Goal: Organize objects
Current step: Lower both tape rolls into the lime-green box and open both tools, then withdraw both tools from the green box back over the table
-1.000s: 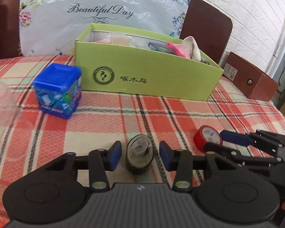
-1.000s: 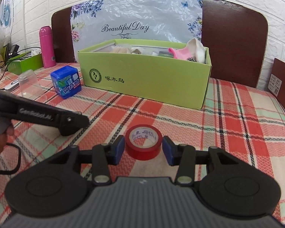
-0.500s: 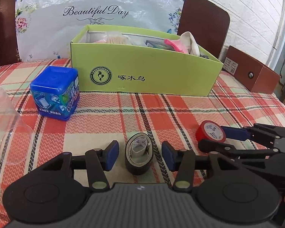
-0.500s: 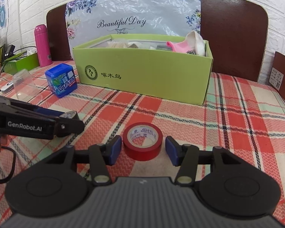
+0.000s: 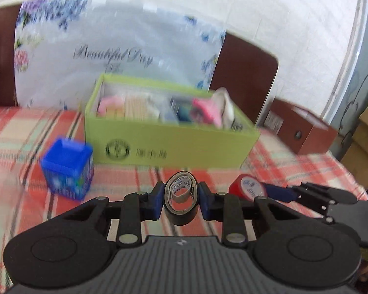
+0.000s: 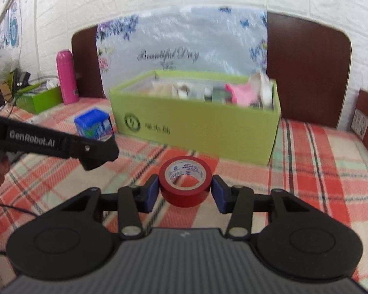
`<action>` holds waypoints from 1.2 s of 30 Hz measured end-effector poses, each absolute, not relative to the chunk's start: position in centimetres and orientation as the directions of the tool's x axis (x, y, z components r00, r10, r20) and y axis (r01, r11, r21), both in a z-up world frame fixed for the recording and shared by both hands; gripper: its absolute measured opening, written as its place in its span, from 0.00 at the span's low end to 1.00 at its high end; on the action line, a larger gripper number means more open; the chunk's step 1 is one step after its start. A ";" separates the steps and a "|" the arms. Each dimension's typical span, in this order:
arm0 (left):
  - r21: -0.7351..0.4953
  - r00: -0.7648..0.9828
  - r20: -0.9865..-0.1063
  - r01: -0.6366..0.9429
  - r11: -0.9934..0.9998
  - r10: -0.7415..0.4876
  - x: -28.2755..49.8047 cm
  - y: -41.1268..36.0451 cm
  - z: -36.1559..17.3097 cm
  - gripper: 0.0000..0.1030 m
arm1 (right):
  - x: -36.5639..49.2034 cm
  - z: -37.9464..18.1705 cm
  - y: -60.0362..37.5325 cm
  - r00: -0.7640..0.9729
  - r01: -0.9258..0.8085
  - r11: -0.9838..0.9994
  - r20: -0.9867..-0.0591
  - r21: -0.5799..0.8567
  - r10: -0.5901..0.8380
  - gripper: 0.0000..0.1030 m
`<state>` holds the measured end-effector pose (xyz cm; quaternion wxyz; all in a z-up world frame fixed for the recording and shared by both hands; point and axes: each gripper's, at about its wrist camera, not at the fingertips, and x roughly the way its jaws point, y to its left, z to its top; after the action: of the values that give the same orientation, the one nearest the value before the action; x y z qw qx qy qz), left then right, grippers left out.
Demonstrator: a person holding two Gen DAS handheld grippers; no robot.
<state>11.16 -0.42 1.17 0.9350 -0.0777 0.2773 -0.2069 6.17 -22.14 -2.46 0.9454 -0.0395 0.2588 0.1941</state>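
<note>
Tape rolls were lifted off the plaid surface: black tape roll [image 5: 181, 202] squeezed by closing left gripper [image 5: 180, 202], red tape roll [image 6: 186, 181] pinched by closing right gripper [image 6: 185, 191]; green box [image 6: 203, 125] ahead presumably awaits.

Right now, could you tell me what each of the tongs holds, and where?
Left tongs, closing: black tape roll, outer sides. Right tongs, closing: red tape roll, outer sides.
</note>
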 end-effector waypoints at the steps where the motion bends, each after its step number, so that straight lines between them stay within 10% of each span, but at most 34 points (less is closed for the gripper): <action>1: -0.260 0.771 -0.466 0.351 0.900 -0.435 11.5 -0.4 2.1 0.30 | 6.4 -1.6 -22.2 0.803 -0.390 0.920 -0.482 0.020 0.351 0.44; 11: -0.274 0.843 -0.337 0.338 0.901 -0.419 17.5 -1.0 8.0 0.30 | 11.8 3.8 -20.7 0.888 -0.371 0.927 -0.311 -0.052 0.338 0.44; 24: -0.274 0.845 -0.399 0.262 0.925 -0.357 24.6 -1.2 5.2 0.31 | 19.7 0.6 -19.3 0.890 -0.312 0.950 -0.359 -0.026 0.283 0.44; 26: -0.263 0.838 -0.420 0.255 0.930 -0.349 24.7 -1.1 4.2 0.75 | 20.1 -0.1 -18.9 0.880 -0.332 0.943 -0.369 -0.029 0.299 0.50; 27: -0.248 0.841 -0.432 0.238 0.939 -0.326 24.5 -1.1 3.8 0.79 | 20.1 -0.6 -18.7 0.878 -0.334 0.942 -0.377 -0.040 0.296 0.66; 36: -0.216 0.851 -0.425 0.236 0.948 -0.309 20.3 -0.7 2.6 0.79 | 15.9 -1.5 -20.9 0.925 -0.234 0.972 -0.315 -0.029 0.213 0.92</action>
<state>20.34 -0.68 2.55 0.9588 -0.0778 0.2334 -0.1420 15.86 -20.87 -1.54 0.9805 -0.0328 0.1569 0.1140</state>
